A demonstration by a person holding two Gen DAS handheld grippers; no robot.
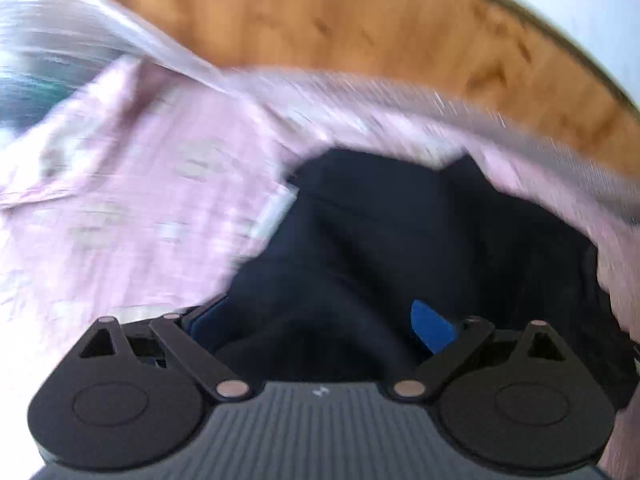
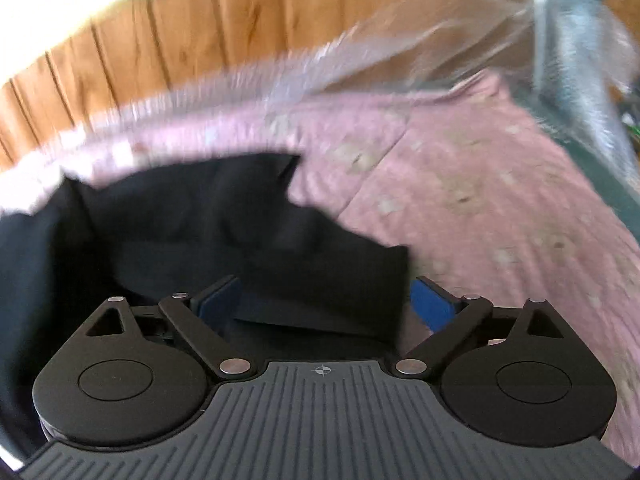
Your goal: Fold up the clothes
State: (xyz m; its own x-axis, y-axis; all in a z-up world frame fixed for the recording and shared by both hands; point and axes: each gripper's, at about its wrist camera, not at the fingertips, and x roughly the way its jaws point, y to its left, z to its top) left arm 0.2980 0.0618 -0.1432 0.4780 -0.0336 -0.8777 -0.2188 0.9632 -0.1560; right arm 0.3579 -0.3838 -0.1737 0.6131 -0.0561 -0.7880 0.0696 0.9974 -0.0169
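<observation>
A dark navy garment (image 1: 400, 240) lies crumpled on a pink patterned cover (image 1: 120, 200). My left gripper (image 1: 320, 322) hovers over its near part with the blue pads (image 1: 434, 326) wide apart. Dark cloth lies below and between them, and neither pad presses on it. In the right wrist view the same dark garment (image 2: 180, 232) fills the left and middle, with its folded edge running between the fingers. My right gripper (image 2: 326, 302) is open too, and one blue pad (image 2: 432, 306) stands just past the garment's right corner, over the pink cover (image 2: 500, 200). Both views are motion-blurred.
Wooden boards (image 1: 320, 20) run behind the pink cover. A clear plastic sheet (image 2: 440, 40) rises at the cover's far edge, and also shows as clear plastic (image 1: 80, 28) at the upper left. A teal and grey object (image 2: 576, 40) stands at the far right corner.
</observation>
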